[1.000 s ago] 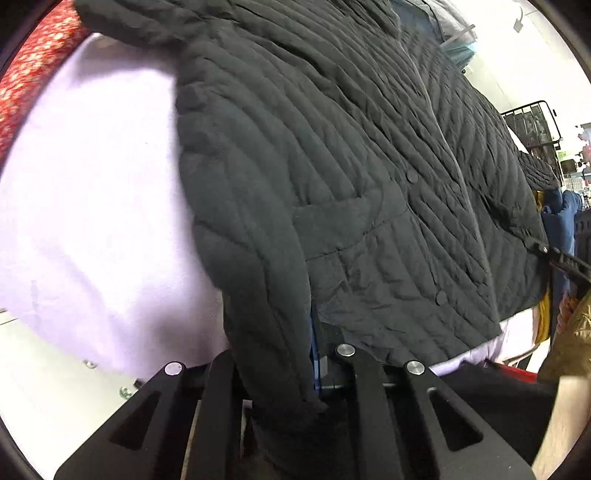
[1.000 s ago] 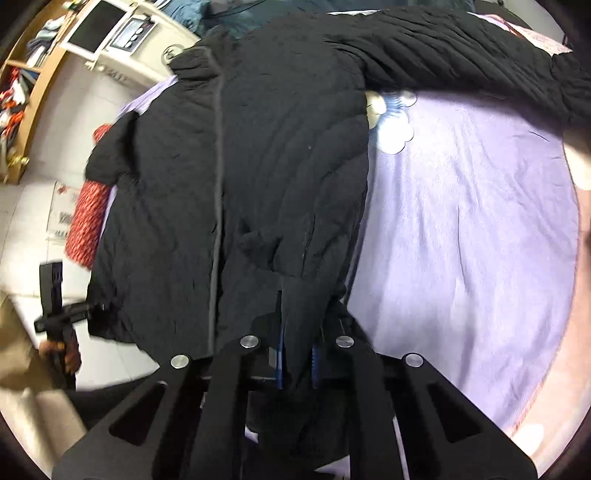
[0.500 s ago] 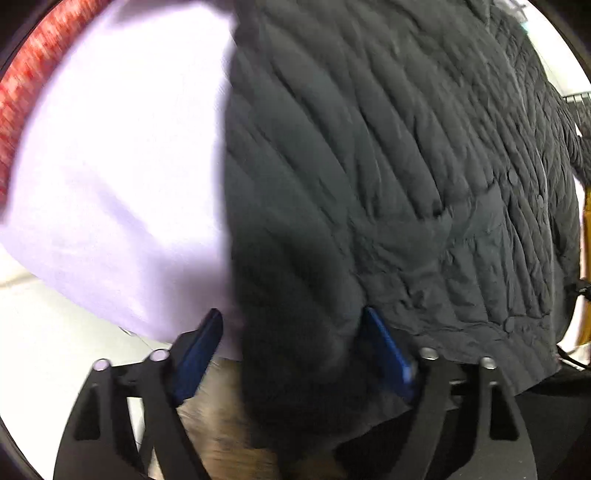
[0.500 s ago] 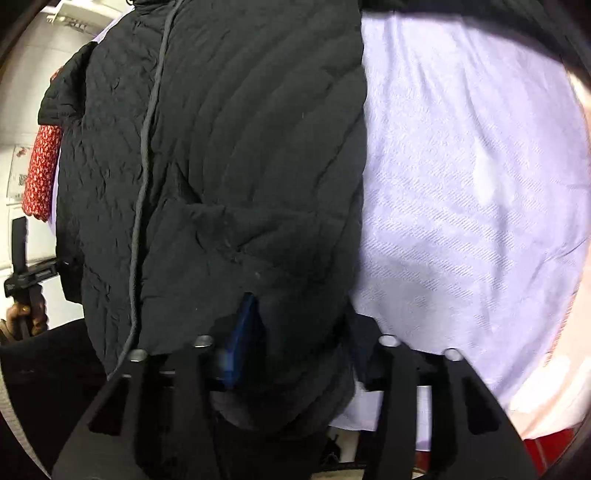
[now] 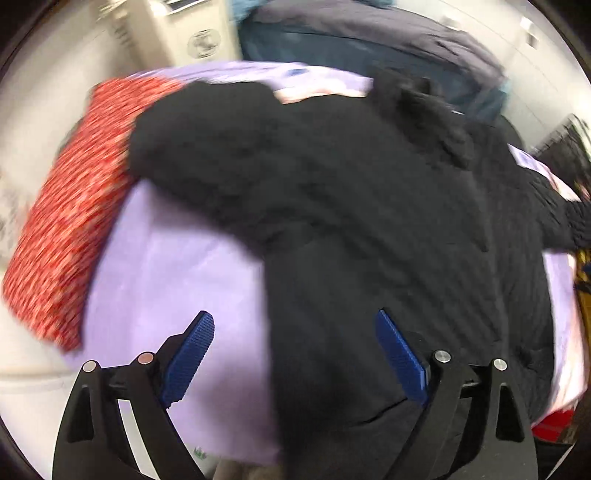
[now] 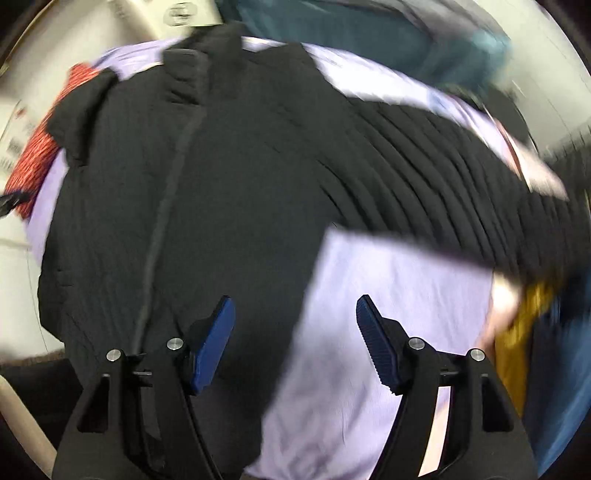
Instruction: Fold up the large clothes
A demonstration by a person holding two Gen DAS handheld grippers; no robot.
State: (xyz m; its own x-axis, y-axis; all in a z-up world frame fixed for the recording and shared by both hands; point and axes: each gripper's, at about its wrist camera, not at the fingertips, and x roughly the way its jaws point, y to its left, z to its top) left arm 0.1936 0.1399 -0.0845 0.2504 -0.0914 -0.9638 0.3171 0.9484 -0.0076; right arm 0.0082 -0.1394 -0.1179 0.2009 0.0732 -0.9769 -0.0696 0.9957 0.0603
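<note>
A black quilted jacket lies spread front-up on a lilac sheet. One sleeve reaches to the upper left. In the right wrist view the jacket fills the left and middle, and its other sleeve stretches right. My left gripper hovers above the jacket's lower edge, jaws still opening, with nothing pressed between the blue pads. My right gripper hangs open over the jacket's side edge and the sheet, holding nothing. Both views are blurred by motion.
A red patterned cloth lies at the sheet's left edge, also in the right wrist view. Dark blue and teal garments are piled behind the jacket. A white cabinet stands at the back left. A yellow item sits at the right.
Both grippers were shut on the jacket's lower edge, then opened and let it go. Both have pulled up and back, so the whole jacket shows now.
</note>
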